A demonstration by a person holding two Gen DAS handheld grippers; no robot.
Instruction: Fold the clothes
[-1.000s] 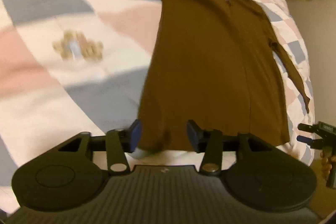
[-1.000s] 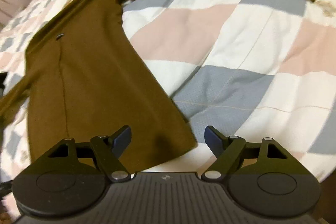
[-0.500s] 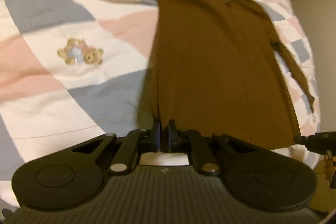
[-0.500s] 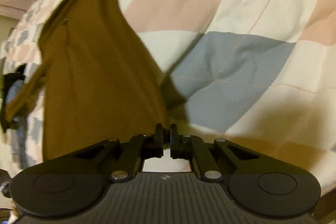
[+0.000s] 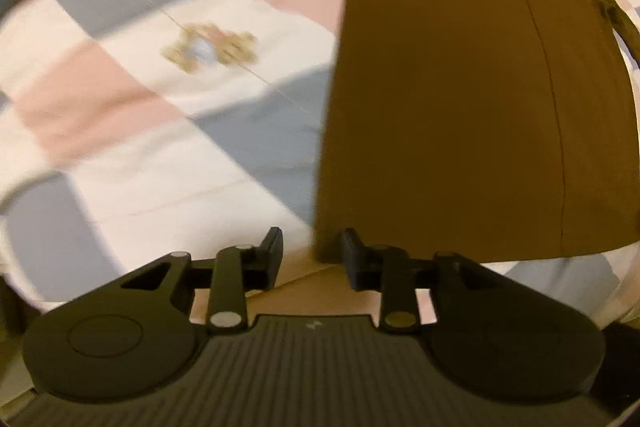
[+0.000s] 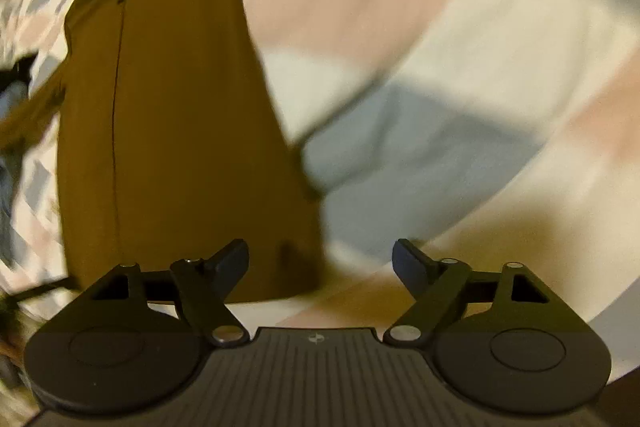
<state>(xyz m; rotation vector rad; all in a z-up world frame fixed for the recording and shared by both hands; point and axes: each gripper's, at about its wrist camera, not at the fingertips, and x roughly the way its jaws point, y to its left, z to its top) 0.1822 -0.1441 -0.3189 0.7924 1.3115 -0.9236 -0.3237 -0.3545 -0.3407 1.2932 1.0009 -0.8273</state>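
- Left tool (image 5: 310, 253) is open at a middling gap with nothing between its fingers, and the hem corner of the brown top (image 5: 460, 87) sits just ahead of it, right by its right-hand finger.
- Right tool (image 6: 320, 261) is spread wide and empty too; the other hem corner of the top lies in front of its left-hand finger, so the garment runs up and away to that tool's left.
- Where the top is: spread flat on the bed (image 5: 168, 163), on a patchwork quilt with a little bear patch (image 5: 210, 47) up and left of the left tool. A seam line runs up the middle of the body. The sleeves are mostly out of view, so I can't say how they lie.
- Both views are pretty smeared, so fine detail at the hem is a guess.
- My take on doing this bit well: the body needs to lie flat with a straight hem before any fold. Whichever edge gets picked up, I'd bite both layers close to the corner, both sides level.
- Versus half a second ago: both tools were clamped shut on those hem corners, and now both have let go. The hem also looks squarer and the body less skewed than a second back.
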